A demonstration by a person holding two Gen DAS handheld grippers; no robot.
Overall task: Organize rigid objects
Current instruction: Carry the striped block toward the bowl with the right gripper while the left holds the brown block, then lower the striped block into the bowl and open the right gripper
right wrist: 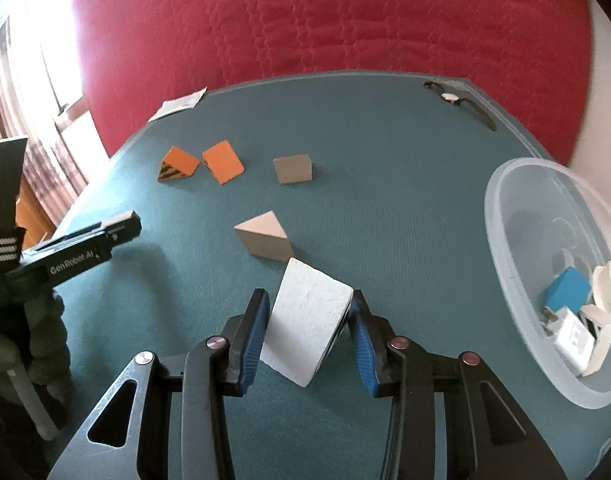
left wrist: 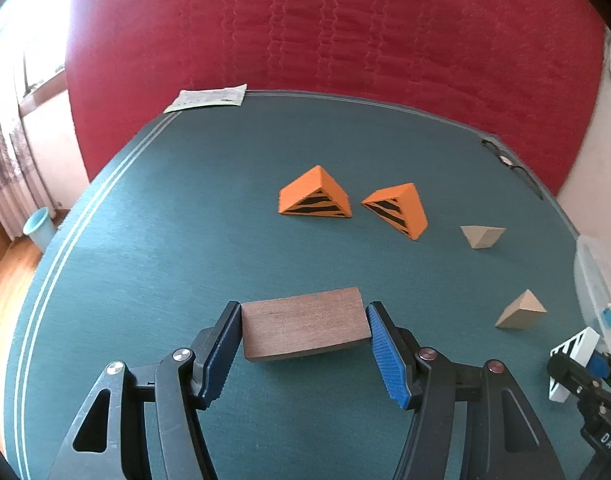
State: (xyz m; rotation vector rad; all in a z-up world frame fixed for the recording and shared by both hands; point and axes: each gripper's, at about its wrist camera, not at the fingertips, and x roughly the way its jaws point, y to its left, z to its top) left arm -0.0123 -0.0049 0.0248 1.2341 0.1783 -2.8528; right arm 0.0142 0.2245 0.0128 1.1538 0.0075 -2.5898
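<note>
Grippers over a teal table [left wrist: 153,216], each clamped on one block. The left gripper [left wrist: 304,330] has its jaws spread wide, and the blue pads [left wrist: 387,354] press the two short ends of a dark brown wooden slab [left wrist: 303,328], which lies flat between them. The right gripper [right wrist: 310,322] has its jaws closer together and pinches a white wedge block [right wrist: 307,320], which sits tilted between the pads; in the left wrist view the same block [left wrist: 575,354] shows black stripes on one face.

Beyond the brown slab stand two orange striped wedges [left wrist: 315,198] [left wrist: 399,208], just beside each other but apart. To the right of these lie two plain wooden wedges [left wrist: 483,236] [left wrist: 521,312], well apart from each other; the nearer one lies just beyond the white block in the right wrist view.

To the right of the white wedge block stands a clear plastic tub [right wrist: 513,216], which holds a blue piece [right wrist: 567,290] and several white items. A wristwatch [right wrist: 451,98] lies at the table's far right corner, a paper sheet [left wrist: 209,98] at its far left edge. A red quilted cover [left wrist: 325,28] rises behind the table.
</note>
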